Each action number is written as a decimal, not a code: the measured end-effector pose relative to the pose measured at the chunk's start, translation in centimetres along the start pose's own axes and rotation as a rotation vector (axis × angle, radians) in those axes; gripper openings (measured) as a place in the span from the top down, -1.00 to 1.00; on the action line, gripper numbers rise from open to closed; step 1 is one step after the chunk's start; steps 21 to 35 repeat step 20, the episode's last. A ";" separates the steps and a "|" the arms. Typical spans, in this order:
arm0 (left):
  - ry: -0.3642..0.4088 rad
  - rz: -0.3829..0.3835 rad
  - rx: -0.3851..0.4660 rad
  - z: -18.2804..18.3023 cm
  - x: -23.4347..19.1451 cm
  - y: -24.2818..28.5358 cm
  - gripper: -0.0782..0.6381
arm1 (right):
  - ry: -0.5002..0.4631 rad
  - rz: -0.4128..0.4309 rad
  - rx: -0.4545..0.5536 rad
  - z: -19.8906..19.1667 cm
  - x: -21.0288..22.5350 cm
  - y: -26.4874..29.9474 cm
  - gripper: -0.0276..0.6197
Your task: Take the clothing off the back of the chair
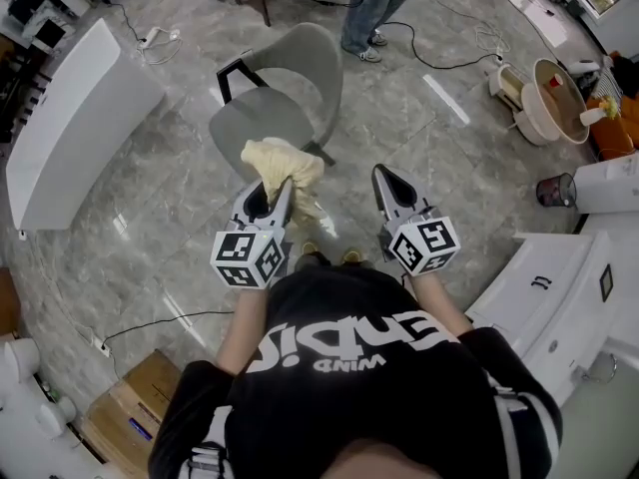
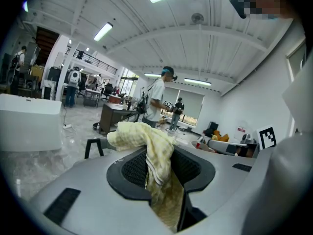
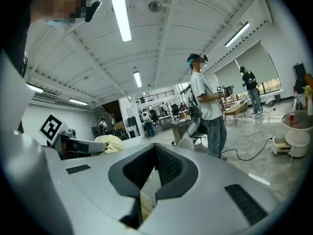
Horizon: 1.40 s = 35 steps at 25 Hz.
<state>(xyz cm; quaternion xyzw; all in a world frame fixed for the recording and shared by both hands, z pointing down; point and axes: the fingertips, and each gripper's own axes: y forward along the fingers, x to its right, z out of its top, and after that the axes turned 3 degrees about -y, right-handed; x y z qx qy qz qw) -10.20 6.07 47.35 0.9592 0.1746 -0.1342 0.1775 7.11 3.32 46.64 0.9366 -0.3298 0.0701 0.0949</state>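
Note:
A pale yellow garment (image 1: 283, 163) hangs bunched from my left gripper (image 1: 272, 190), whose jaws are shut on it. It is held up in front of the grey chair (image 1: 290, 88), over the seat's near edge, and the chair's curved back beyond it is bare. In the left gripper view the cloth (image 2: 156, 151) drapes over and down between the dark pads of the left gripper (image 2: 159, 168). My right gripper (image 1: 387, 180) is level beside it, to the right, shut with nothing held. In the right gripper view the right gripper (image 3: 152, 168) shows its pads together, with the garment (image 3: 111, 143) off to the left.
A long white bench (image 1: 70, 128) stands at the left. A person (image 1: 374, 13) stands behind the chair, with cables on the floor nearby. A beige tub (image 1: 554, 98) and a dark cup (image 1: 554, 190) sit at the right, near white cabinets (image 1: 559, 297). A cardboard box (image 1: 130, 407) lies at lower left.

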 end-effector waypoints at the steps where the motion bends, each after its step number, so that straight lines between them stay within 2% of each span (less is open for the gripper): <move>1: 0.002 -0.001 0.000 0.0 0.0 0.0 0.39 | 0.000 -0.002 0.001 0.0 0.0 0.0 0.87; 35: -0.002 -0.016 0.001 0.8 1.0 1.1 0.39 | 0.002 -0.019 0.000 0.1 1.4 0.0 0.87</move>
